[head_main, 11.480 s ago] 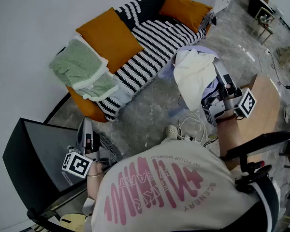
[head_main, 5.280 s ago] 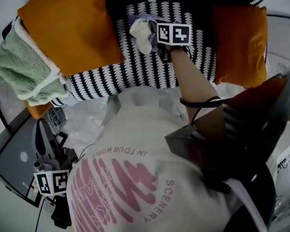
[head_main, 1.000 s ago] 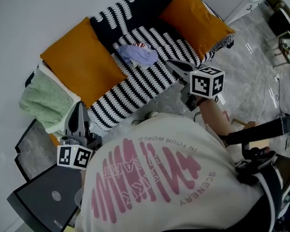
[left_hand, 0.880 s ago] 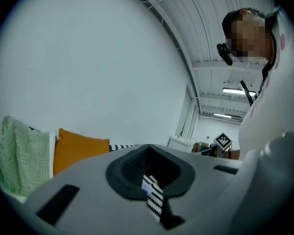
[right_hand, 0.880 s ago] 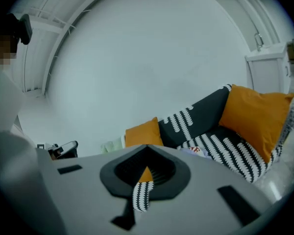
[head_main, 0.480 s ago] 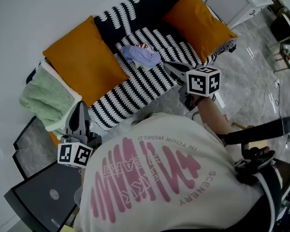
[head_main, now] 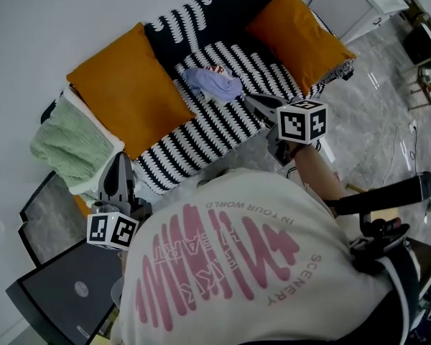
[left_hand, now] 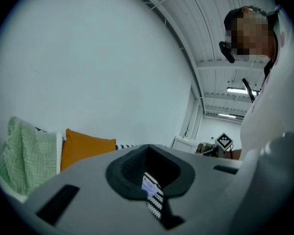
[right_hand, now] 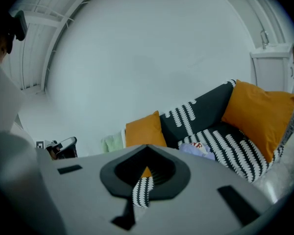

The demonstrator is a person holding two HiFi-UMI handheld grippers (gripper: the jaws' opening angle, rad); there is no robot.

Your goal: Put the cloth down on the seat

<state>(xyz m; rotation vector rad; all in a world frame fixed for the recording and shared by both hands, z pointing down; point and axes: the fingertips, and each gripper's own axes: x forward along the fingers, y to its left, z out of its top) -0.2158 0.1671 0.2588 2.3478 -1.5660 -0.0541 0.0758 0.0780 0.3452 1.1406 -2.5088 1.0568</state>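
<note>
Two grippers, each with a marker cube. The right gripper (head_main: pixel 255 103) has its jaws pressed together on nothing and points toward the sofa from just off its front edge; the left gripper (head_main: pixel 119 172), also closed and empty, is held low beside the person's shirt. One cloth (head_main: pixel 214 85) – pale lavender, soft and crumpled, with a small red-and-white patch – lies on the seat (head_main: pixel 223 124), a black-and-white striped knit cover. It lies between two plump, square orange cushions (head_main: pixel 129 85), clear of both grippers. One green ribbed throw (head_main: pixel 72 149) is draped over the sofa's left arm. Some seconds ago the right gripper held the cloth above the seat – the cloth now rests there alone.
</note>
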